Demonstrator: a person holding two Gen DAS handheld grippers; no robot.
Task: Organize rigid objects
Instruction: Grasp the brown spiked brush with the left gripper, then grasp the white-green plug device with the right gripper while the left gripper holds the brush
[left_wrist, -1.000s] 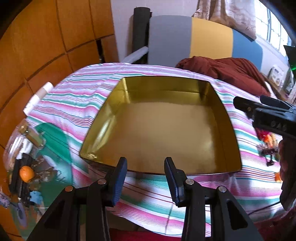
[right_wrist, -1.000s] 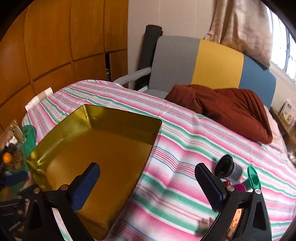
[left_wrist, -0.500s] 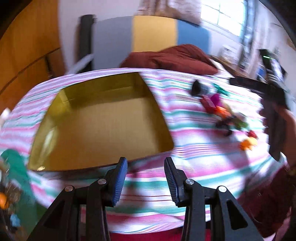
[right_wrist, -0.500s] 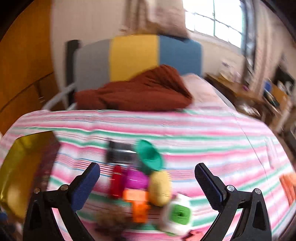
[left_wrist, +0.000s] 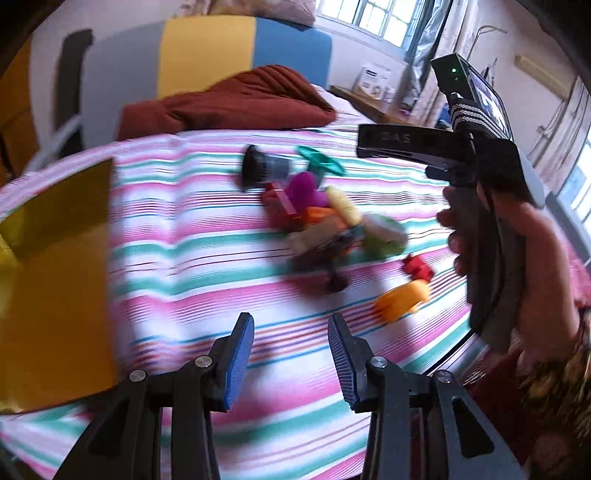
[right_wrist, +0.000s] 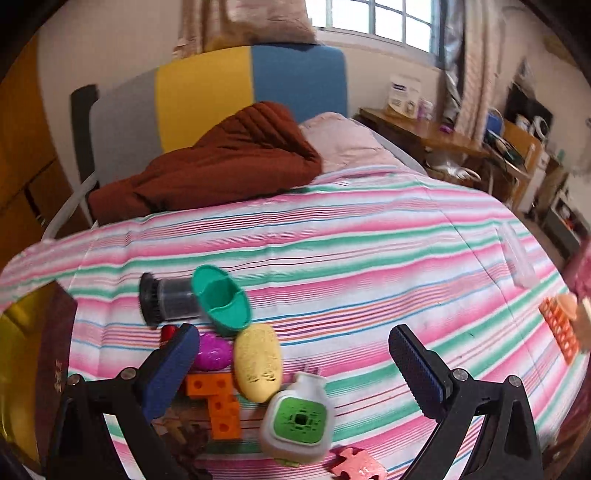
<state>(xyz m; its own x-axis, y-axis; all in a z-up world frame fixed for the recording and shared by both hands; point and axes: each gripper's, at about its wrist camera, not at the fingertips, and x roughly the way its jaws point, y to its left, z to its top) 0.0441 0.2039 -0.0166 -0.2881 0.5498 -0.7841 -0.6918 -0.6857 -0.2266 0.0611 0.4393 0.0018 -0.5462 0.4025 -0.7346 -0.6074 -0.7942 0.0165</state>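
Note:
A heap of small toys lies on the striped bedspread (right_wrist: 369, 258): a black cylinder (right_wrist: 170, 299), a green scoop (right_wrist: 221, 299), a yellow oval (right_wrist: 258, 362), a magenta egg (right_wrist: 212, 356), orange blocks (right_wrist: 218, 402) and a white-and-green gadget (right_wrist: 299, 417). My right gripper (right_wrist: 295, 354) is open wide just above the heap's right side, holding nothing. My left gripper (left_wrist: 290, 332) is open over bare cloth, short of the blurred toys (left_wrist: 325, 221). The gold tin (left_wrist: 55, 277) lies at the left.
A hand holds the right gripper's body (left_wrist: 491, 221) at the right of the left wrist view. A pink puzzle piece (right_wrist: 358, 467), an orange lattice block (right_wrist: 559, 328) and a clear box (right_wrist: 517, 258) lie nearby. A brown blanket (right_wrist: 221, 162) sits behind.
Both views have swung right, from the gold tin to the toy heap. The tin has slid to the left edge. Neither gripper's jaws have visibly changed.

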